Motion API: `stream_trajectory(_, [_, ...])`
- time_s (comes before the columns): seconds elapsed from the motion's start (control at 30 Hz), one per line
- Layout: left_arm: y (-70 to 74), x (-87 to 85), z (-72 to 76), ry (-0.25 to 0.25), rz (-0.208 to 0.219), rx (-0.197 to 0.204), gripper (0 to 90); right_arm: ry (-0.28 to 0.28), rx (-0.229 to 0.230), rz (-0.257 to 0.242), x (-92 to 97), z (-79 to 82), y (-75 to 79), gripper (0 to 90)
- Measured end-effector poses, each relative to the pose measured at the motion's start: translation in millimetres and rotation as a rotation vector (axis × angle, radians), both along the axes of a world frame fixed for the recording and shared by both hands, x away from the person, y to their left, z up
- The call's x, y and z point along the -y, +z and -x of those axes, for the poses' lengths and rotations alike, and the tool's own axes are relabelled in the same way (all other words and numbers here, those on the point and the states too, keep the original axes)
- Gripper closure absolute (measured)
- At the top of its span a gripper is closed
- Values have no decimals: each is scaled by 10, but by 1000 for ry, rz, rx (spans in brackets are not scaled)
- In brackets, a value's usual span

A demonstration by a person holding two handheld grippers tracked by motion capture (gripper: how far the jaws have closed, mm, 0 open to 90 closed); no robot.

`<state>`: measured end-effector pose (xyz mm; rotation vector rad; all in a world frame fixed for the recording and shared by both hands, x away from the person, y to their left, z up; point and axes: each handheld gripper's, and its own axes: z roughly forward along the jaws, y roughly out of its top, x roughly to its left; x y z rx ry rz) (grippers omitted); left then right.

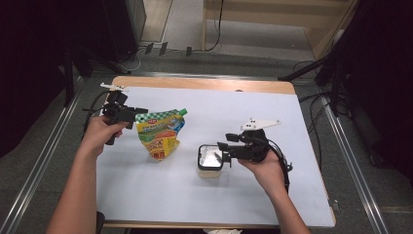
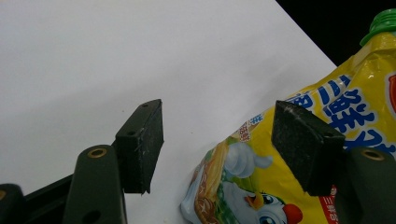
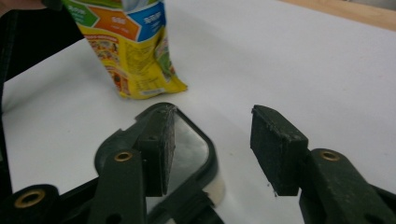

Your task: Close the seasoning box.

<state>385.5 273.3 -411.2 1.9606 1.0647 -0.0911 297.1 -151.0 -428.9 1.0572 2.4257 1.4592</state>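
A yellow and green spouted pouch (image 1: 160, 134) stands upright on the white table mat (image 1: 234, 102). My left gripper (image 1: 138, 117) sits at its upper left corner. In the left gripper view my left gripper (image 2: 217, 112) is open, with the pouch (image 2: 364, 102) behind the right pad and partly in the gap, not pressed. A small white tub with a black-rimmed clear lid (image 1: 209, 161) rests near the middle. My right gripper (image 1: 223, 152) is just to its right. In the right gripper view my right gripper (image 3: 212, 114) is open, the tub's lid (image 3: 189, 144) under its left jaw and the pouch (image 3: 135, 51) beyond.
The mat covers a wooden table whose far edge (image 1: 204, 84) shows bare wood. Cables and dark stands (image 1: 336, 73) crowd the floor at the right and behind. Metal rails (image 1: 44, 156) run along both sides of the table.
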Motion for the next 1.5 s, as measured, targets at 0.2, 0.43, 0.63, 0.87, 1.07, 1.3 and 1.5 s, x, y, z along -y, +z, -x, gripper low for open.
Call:
stream_trajectory(0.2, [0,2,2,-2,-1,3,351,-37,31,-9,175,-50,-29,474])
stream_trajectory(0.43, [-2,-6,4,0,-4,6,351,-90,60,6,353,-100,-86,442])
stream_trajectory(0.63, [-7,-10,3,3,-3,4,351,-132,32,2,516,-163,-157,406])
stream_trajectory(0.87, [-8,-9,3,4,-3,7,351,-178,28,2,654,-216,-253,367])
stream_trajectory(1.07, [-6,-14,5,9,-1,12,351,-207,65,50,715,-238,-341,324])
stream_trajectory(1.3, [-7,-9,4,9,-4,15,351,-256,43,64,799,-277,-437,309])
stream_trajectory(1.5, [-12,0,-3,19,-8,13,351,-254,11,63,835,-308,-485,254])
